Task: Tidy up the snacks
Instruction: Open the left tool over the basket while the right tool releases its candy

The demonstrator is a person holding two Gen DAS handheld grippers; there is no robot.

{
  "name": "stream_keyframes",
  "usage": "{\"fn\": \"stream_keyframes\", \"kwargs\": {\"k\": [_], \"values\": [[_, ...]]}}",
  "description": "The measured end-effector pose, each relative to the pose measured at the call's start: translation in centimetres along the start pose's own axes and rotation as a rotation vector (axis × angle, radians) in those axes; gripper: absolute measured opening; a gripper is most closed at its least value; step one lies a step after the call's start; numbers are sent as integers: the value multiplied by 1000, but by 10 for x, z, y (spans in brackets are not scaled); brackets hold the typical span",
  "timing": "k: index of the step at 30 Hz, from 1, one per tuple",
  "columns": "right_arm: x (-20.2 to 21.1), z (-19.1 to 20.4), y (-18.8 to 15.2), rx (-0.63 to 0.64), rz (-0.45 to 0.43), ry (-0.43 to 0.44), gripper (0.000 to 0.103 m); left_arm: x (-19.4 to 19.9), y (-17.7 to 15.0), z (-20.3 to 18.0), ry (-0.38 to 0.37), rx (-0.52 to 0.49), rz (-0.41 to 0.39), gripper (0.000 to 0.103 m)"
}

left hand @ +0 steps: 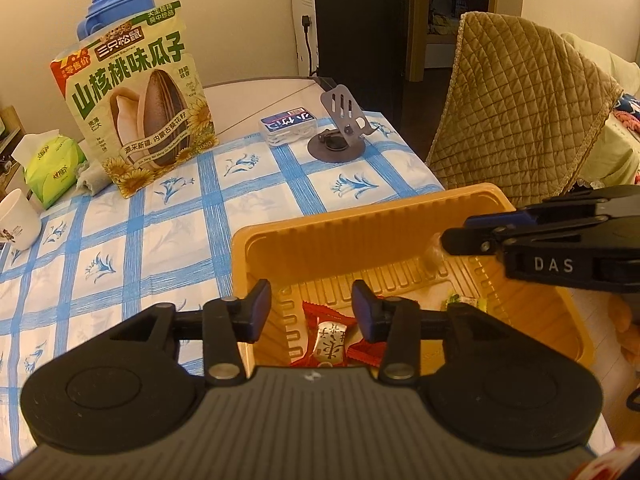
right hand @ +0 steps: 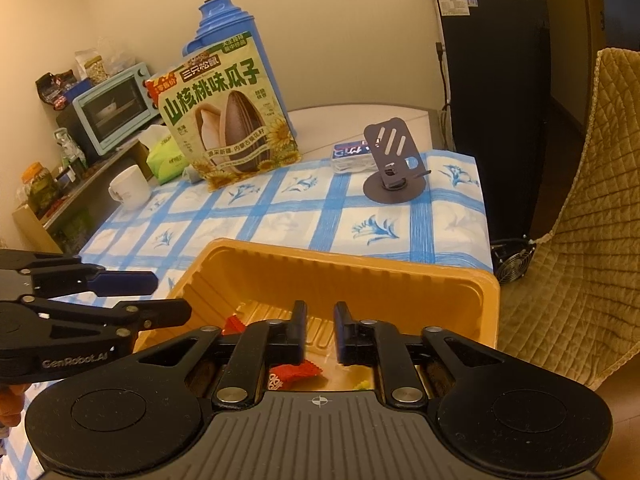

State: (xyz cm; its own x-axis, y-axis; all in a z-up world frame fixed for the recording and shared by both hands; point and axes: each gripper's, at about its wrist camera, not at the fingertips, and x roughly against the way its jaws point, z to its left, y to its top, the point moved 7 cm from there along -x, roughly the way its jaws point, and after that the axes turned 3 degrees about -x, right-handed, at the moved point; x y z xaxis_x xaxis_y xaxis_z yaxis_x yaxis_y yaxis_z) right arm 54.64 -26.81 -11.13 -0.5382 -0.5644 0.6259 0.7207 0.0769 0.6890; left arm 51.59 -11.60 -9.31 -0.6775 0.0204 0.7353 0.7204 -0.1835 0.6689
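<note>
An orange plastic tray [left hand: 400, 216] sits at the near edge of the blue-checked tablecloth. In it lie a red-wrapped candy [left hand: 328, 340] and a green-yellow candy [left hand: 464, 302]. My left gripper [left hand: 312, 308] hangs open over the tray, and the red candy lies below its gap, untouched. From the right, my right gripper [left hand: 460, 230] reaches over the tray. A small brownish candy [left hand: 434, 254] shows just off its tips. In the right wrist view the right gripper [right hand: 320, 328] is open with nothing between its fingers, above the red candy [right hand: 296, 372]. The left gripper [right hand: 168, 296] enters from the left.
A big sunflower-seed bag [left hand: 136, 112] stands at the back in front of a blue thermos [left hand: 116, 0]. A phone stand [left hand: 340, 128], a small box [left hand: 288, 126], a tissue pack [left hand: 52, 164] and a white mug [left hand: 16, 220] are on the table. A quilted chair [left hand: 520, 104] stands to the right.
</note>
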Motion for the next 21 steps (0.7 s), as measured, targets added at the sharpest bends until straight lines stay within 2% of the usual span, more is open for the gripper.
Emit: {"fn": "stream_keyframes", "kwargs": {"k": [1, 2, 6, 9, 14, 21], "values": [[1, 0, 0, -4, -4, -5, 58, 2, 0, 0, -3, 2, -2, 45], [3, -1, 0, -9, -16, -9, 69, 4, -1, 0, -4, 5, -4, 47], [12, -1, 0, -16, -30, -11, 71, 14, -3, 0, -10, 18, -15, 59], [24, -5, -2, -38, -27, -30, 78, 23, -4, -1, -23, 30, -22, 71], [39, -7, -7, -60, -35, -50, 87, 41, -9, -3, -31, 46, -36, 81], [68, -4, -19, -92, -42, -93, 89, 74, -21, -1, -53, 79, -61, 87]]}}
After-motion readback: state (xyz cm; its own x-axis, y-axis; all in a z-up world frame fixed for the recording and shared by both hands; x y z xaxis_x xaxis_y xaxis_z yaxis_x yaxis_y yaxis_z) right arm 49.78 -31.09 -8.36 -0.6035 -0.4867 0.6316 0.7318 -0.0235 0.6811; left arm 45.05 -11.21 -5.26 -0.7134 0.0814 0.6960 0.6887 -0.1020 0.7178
